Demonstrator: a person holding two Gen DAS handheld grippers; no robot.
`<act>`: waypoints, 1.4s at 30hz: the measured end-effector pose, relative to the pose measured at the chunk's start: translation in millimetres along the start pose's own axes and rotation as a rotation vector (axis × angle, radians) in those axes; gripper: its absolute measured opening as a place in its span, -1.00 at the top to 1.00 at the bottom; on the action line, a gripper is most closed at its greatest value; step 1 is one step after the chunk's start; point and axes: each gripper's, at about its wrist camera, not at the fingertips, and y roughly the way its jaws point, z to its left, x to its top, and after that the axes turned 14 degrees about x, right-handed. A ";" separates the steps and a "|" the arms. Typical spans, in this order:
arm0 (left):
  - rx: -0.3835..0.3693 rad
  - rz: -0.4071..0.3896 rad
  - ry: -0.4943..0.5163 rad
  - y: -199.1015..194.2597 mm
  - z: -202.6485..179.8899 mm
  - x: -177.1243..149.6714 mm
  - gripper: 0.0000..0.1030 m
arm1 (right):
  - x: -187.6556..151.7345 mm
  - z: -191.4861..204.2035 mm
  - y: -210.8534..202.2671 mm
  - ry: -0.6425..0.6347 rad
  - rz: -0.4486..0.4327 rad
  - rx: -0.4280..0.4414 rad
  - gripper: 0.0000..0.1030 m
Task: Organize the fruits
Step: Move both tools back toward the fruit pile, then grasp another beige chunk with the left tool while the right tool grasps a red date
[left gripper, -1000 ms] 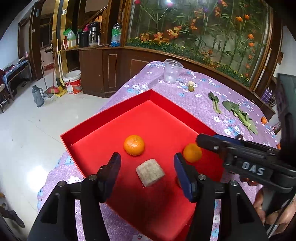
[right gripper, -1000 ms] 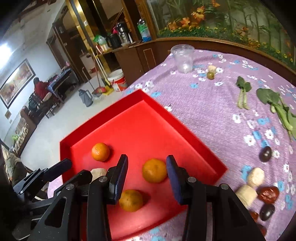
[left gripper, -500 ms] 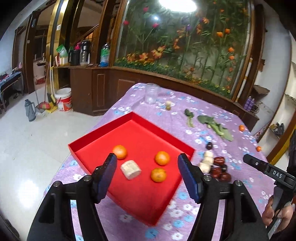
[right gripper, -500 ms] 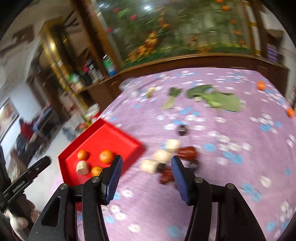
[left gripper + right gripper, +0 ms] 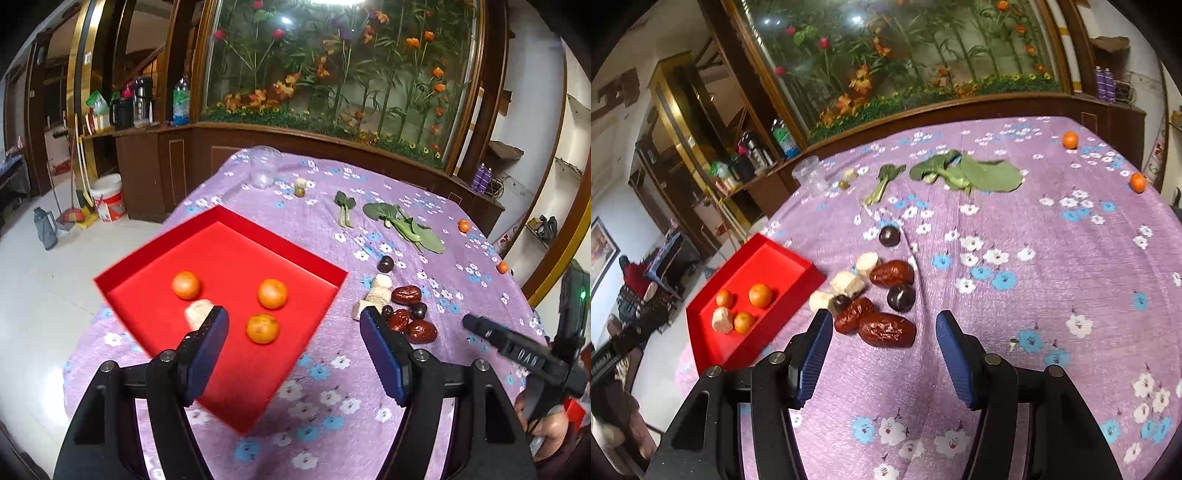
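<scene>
Both claws hang spread and hold nothing. My left claw (image 5: 293,345) sits above the near edge of the red tray (image 5: 221,218), where three oranges (image 5: 272,293) and a pale chunk (image 5: 197,312) lie. My right claw (image 5: 882,350) hovers over the purple-clothed surface (image 5: 1052,266), just behind a wrinkled red date (image 5: 886,329) at the near end of a cluster of dates, dark plums (image 5: 901,297) and pale chunks. Two more small oranges (image 5: 1070,140) lie well apart near the far edge, beyond the leafy greens (image 5: 979,173).
</scene>
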 end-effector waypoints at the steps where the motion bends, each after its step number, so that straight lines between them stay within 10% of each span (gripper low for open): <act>1: -0.011 0.013 -0.003 5.2 -3.7 1.3 -0.41 | -0.7 -1.8 4.7 -0.015 0.023 0.008 -0.22; 13: -0.118 0.194 0.084 73.4 -67.2 -12.7 -0.41 | 2.1 -17.6 57.7 -0.153 0.186 0.016 -0.22; 23: -0.144 0.179 0.202 109.8 -105.6 -2.0 -0.39 | 0.1 -0.7 81.3 -0.295 0.246 0.001 -0.09; 32: -0.190 0.201 0.279 129.5 -120.4 -1.0 0.24 | -0.1 -5.3 65.9 -0.281 0.237 0.016 0.02; 42: -0.177 0.198 0.342 137.3 -132.0 -3.5 -0.17 | -3.0 -11.6 52.3 -0.257 0.244 0.033 0.03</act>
